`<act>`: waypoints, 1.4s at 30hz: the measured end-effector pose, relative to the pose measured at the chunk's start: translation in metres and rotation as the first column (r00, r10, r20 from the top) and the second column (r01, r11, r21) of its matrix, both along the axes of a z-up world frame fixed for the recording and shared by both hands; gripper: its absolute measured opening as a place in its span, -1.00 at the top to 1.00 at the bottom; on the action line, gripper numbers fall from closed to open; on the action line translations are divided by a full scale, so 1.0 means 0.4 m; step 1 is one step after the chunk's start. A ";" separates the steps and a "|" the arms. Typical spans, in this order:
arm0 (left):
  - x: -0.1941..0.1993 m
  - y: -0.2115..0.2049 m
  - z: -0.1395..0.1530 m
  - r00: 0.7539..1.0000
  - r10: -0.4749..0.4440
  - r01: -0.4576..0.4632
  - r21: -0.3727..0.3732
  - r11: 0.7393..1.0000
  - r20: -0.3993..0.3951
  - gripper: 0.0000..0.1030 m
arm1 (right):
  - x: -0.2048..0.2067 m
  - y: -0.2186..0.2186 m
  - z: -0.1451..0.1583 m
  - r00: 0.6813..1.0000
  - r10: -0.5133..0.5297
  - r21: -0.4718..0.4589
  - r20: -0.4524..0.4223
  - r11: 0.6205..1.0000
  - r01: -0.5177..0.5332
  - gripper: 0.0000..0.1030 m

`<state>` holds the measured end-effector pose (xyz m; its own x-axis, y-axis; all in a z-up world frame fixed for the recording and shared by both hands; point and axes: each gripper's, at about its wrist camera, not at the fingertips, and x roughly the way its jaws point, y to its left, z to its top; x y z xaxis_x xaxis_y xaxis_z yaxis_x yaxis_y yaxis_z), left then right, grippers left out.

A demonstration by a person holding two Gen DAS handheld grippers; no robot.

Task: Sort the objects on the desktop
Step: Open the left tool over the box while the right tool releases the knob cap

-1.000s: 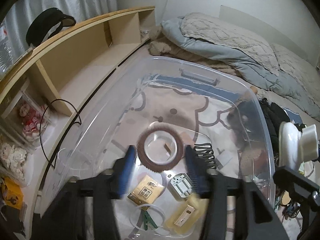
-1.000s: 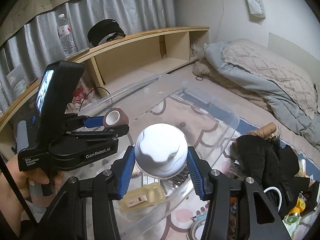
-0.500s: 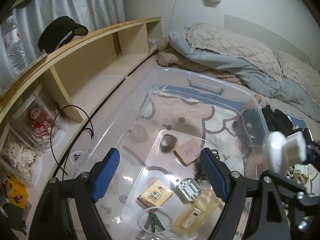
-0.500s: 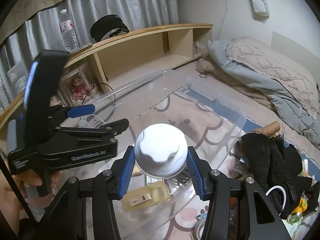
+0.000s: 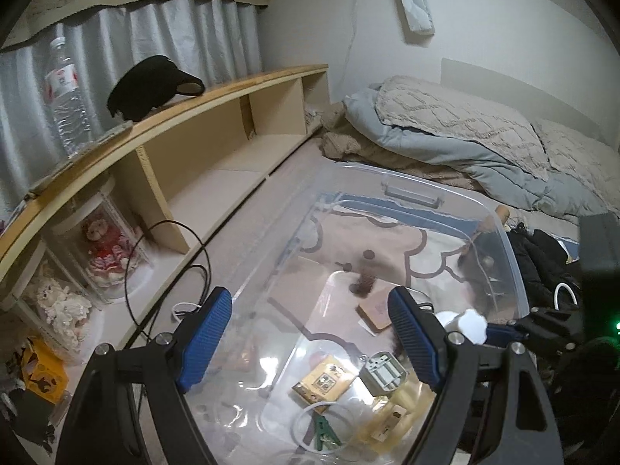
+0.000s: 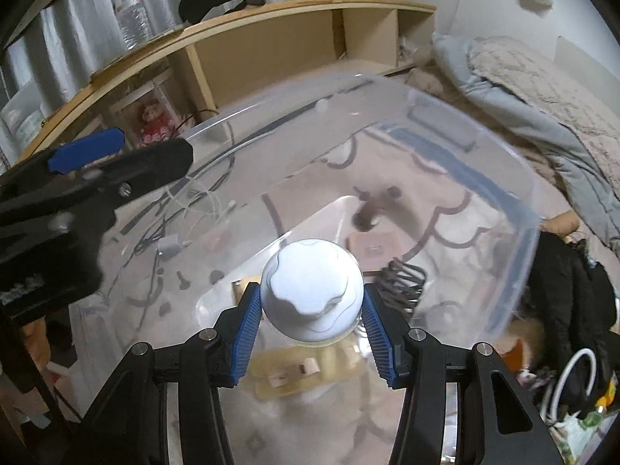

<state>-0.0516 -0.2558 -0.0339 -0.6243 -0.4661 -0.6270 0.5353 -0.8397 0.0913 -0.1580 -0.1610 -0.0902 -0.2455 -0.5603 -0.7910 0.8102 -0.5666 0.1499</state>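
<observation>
Left wrist view: the left gripper (image 5: pixel 310 333) hangs over the clear plastic bin (image 5: pixel 511 271), its blue fingers (image 5: pixel 205 341) wide apart with nothing between them after just opening. A brown tape roll (image 5: pixel 364 283), a tan card (image 5: pixel 378 312) and a grey plug (image 5: pixel 383 372) lie on the bin floor.

Right wrist view: the right gripper (image 6: pixel 312 317) is clamped on a white round-capped jar (image 6: pixel 312 294) above the bin.

No legible text; water bottle (image 5: pixel 66 97) label red and white, print too small.
</observation>
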 end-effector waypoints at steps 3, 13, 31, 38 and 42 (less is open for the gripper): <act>0.023 -0.013 0.008 1.000 0.019 -0.019 -0.003 1.000 -0.014 -0.61 | 0.013 -0.019 -0.002 1.000 0.010 -0.002 0.004 1.000 -0.010 -0.01; 0.076 -0.071 0.014 0.994 0.103 -0.102 0.009 0.995 -0.042 -0.61 | 0.028 -0.048 0.011 0.999 0.011 -0.010 0.047 1.000 -0.010 -0.02; 0.074 -0.063 0.004 0.995 0.093 -0.093 -0.002 0.996 -0.026 -0.61 | 0.031 -0.035 0.048 0.998 0.003 -0.117 0.066 0.993 0.005 -0.55; 0.070 -0.054 0.002 0.996 0.084 -0.085 -0.003 0.996 -0.021 -0.61 | 0.036 -0.033 0.041 0.999 0.011 -0.100 0.051 0.995 -0.006 -0.55; 0.068 -0.051 0.001 0.997 0.074 -0.074 0.008 0.997 -0.019 -0.61 | 0.034 -0.025 0.040 0.999 0.014 -0.096 0.049 0.995 -0.009 -0.55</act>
<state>-0.0245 -0.2763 -0.0335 -0.6004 -0.5072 -0.6183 0.5977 -0.7983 0.0744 -0.1442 -0.1709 -0.0744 -0.2005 -0.6367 -0.7446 0.8067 -0.5386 0.2433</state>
